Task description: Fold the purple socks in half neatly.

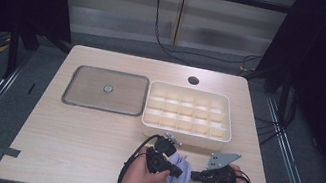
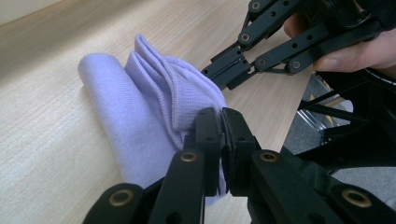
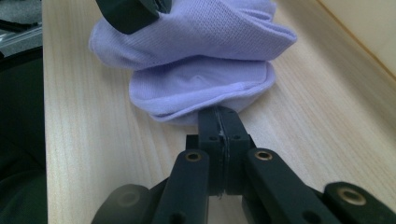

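Lilac cloth point(image 1: 179, 171) | nearby: compartment tray point(image 1: 189, 110), flat lid point(image 1: 106, 90) | table point(image 1: 70, 146)

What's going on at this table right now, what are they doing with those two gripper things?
A person is working a folded lavender cloth at the near edge of the table, one handheld gripper in each hand. The left gripper is shut on one edge of the cloth, and the right gripper is pinching the opposite edge. Farther back, a cream divided organizer box sits open, with a flat grey lid lying beside it. Both look untouched.
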Available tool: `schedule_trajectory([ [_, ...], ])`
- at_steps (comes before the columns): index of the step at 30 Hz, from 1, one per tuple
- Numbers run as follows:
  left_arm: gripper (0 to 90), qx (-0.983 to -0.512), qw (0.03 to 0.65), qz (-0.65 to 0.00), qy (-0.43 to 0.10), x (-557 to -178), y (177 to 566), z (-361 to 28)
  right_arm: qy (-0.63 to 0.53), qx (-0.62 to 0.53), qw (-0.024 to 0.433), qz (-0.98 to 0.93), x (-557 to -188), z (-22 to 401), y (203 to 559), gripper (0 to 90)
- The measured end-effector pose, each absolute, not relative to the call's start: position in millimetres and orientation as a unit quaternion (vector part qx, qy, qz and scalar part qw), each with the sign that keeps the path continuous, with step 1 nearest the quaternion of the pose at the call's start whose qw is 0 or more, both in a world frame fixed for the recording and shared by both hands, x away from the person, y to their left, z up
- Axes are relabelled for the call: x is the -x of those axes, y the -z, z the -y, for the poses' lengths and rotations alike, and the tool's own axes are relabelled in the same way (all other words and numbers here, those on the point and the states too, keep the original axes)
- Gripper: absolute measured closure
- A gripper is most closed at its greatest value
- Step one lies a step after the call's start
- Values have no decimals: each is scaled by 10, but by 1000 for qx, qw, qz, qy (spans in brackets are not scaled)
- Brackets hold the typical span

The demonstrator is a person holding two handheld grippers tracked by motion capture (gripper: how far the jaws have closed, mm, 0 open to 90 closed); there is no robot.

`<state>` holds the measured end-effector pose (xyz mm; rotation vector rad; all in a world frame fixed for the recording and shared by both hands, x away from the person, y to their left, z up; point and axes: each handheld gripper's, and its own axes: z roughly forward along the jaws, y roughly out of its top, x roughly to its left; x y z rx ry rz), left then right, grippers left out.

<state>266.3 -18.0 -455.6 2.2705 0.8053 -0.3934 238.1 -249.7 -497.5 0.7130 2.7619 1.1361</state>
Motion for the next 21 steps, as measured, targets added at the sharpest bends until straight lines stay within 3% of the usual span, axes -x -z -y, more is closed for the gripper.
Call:
schedule_trajectory([
  [21,813,-879,337,-302,151,-2622,4615,224,-374,-233,33,-897,-2387,2491,4982,896],
])
